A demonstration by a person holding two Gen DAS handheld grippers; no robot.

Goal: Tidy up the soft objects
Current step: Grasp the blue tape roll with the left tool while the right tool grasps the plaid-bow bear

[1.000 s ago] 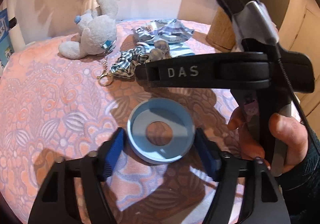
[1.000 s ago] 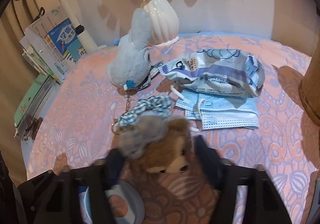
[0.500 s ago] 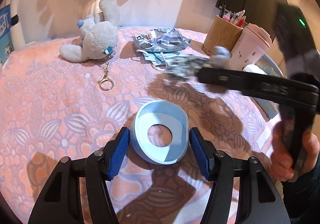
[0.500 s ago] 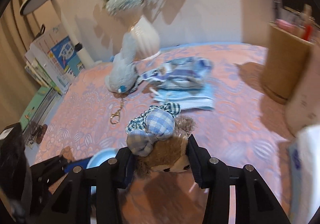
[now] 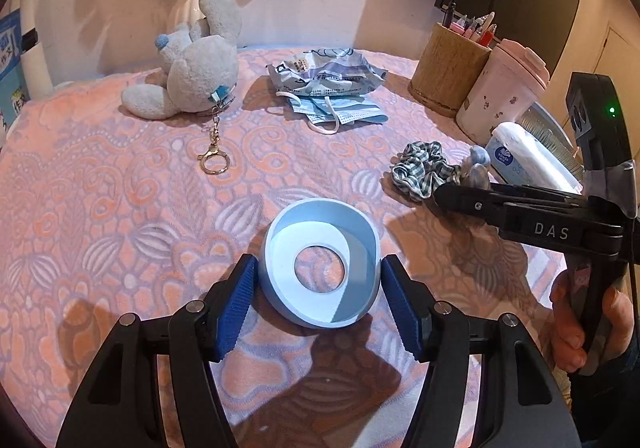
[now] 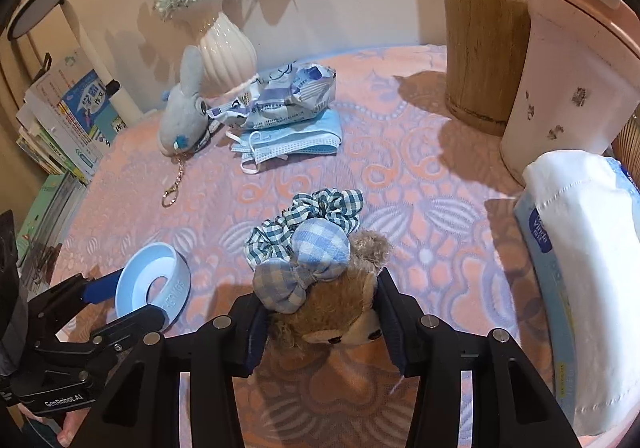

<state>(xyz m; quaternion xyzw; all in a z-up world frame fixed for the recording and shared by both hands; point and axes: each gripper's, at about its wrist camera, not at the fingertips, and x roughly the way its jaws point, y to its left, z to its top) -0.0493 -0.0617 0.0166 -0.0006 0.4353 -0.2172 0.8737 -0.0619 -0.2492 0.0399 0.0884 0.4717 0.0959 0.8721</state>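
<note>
A brown plush bear head with a blue checked bow [image 6: 320, 288] is seen between the blue pads of the right gripper [image 6: 322, 322]; the jaws are opening, with the pads still against the plush on both sides. Just ahead of these fingers a green checked scrunchie [image 6: 316, 215] lies on the pink patterned cloth [image 6: 400, 175], touching the bow. To that gripper's right a tissue pack [image 6: 580, 288] lies. Farther ahead, face masks under a crumpled wrapper [image 6: 288, 127] and a white plush rabbit [image 6: 184, 107] with a keychain are found. The left gripper [image 5: 318, 302] is held around a pale blue ring dish [image 5: 320, 268], its pads just beside the rim and not pressing it.
</note>
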